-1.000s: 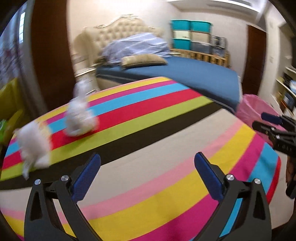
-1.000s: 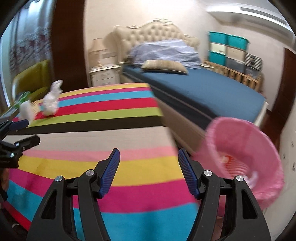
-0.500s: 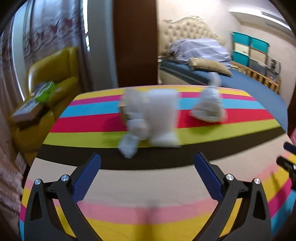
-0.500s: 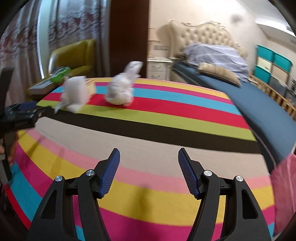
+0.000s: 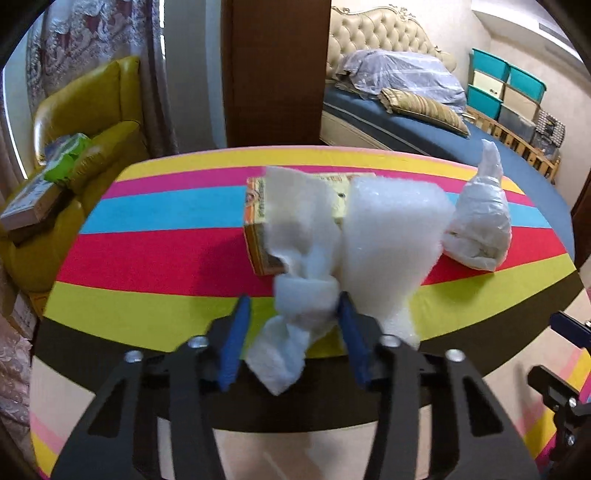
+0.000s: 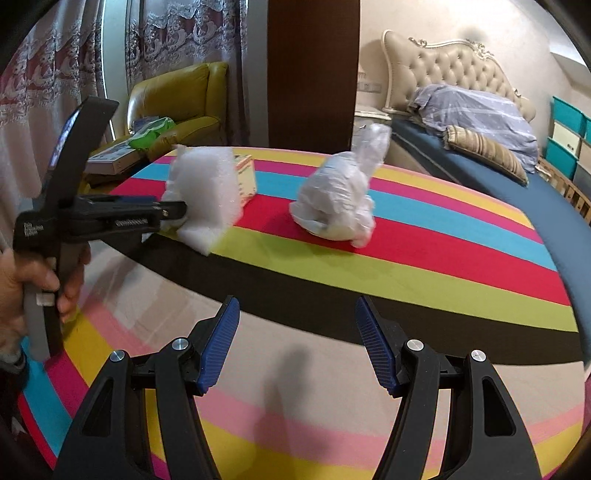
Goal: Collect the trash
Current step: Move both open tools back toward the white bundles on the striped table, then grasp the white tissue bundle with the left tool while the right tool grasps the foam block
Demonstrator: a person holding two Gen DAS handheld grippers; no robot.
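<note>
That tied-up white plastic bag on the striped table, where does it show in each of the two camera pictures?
Left wrist view: tied white plastic bag at the right, on the red stripe, beside the foam wrap.
Right wrist view: near the centre, on the same red stripe.
Shared landmark: the tufted headboard behind.

Home bedroom being shown: tufted headboard (image 6: 443, 77), bed (image 5: 424, 129) being flanked by yellow armchair (image 6: 177, 99), lace curtains (image 6: 66, 59), storage bins (image 5: 506, 92).

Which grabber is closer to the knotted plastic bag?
Right. The right gripper sits open, just short of the bag. The left gripper is off to its side, jaws just closing around white foam wrap.
</note>
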